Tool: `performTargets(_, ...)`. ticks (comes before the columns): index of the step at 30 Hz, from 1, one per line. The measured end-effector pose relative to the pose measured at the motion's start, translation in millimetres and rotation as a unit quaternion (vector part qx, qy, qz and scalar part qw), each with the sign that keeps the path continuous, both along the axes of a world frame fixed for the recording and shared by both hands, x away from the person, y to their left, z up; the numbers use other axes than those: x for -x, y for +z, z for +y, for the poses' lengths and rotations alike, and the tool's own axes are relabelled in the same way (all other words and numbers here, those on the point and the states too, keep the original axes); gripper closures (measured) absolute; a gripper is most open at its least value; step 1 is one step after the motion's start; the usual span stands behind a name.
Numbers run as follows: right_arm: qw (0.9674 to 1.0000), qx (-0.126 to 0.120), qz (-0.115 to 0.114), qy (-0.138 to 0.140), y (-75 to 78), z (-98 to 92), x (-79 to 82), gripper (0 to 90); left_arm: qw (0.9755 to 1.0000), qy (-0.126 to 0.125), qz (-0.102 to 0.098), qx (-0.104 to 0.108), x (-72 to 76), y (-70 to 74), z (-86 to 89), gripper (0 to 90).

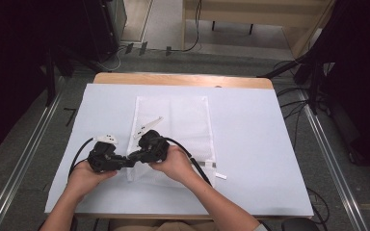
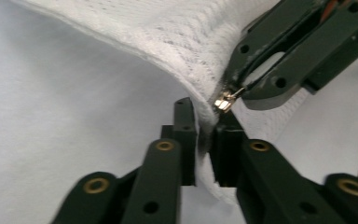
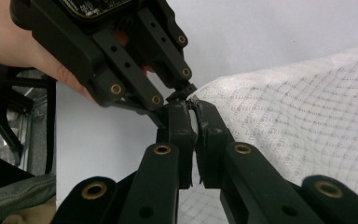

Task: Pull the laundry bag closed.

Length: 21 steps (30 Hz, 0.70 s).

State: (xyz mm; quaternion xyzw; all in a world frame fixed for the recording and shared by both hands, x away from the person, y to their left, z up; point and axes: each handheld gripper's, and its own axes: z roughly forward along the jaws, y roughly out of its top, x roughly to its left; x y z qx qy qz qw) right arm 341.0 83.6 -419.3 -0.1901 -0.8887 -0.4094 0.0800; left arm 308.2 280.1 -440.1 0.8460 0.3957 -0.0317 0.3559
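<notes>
High view: your white mesh bag lies flat on the pale sheet covering the table, long axis running away from you, slightly left of centre. Weave is a fine open grid; what it holds, if anything, cannot be told. A small white tab lies on the sheet just off the bag's near right corner. Your left gripper and right gripper meet tip to tip at the bag's near left corner, a hand on each.

Left gripper view: your left gripper is clenched on the bag's hem, fabric pinched between the two black jaws, and the edge is lifted off the sheet in a curved fold. A small metal zipper pull sits just beyond the jaw tips, touching the tips of your right gripper, which comes in from the upper right. Whether those jaws actually hold the pull cannot be told here.

Right gripper view: your right gripper has its jaws nearly together, a thin gap between them, at the bag's corner; a grip on the zipper cannot be confirmed. Your left gripper meets it from the upper left.
</notes>
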Motion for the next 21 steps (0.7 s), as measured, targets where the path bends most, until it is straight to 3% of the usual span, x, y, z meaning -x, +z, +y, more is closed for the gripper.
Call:
performTargets(13, 0.9999, 0.009, 0.005, 0.002, -8.9, -3.1, -5.4, 88.5, 0.9997, -0.005, 0.018, -0.017, -1.5, 2.5, -3.4, 88.3)
performTargets(21, 1.0000, 0.006, 0.001, 0.003, -13.2, -6.0, -6.9, 88.7, 0.9995, 0.000, 0.029, -0.010, -2.1, 4.0, -1.9, 88.8)
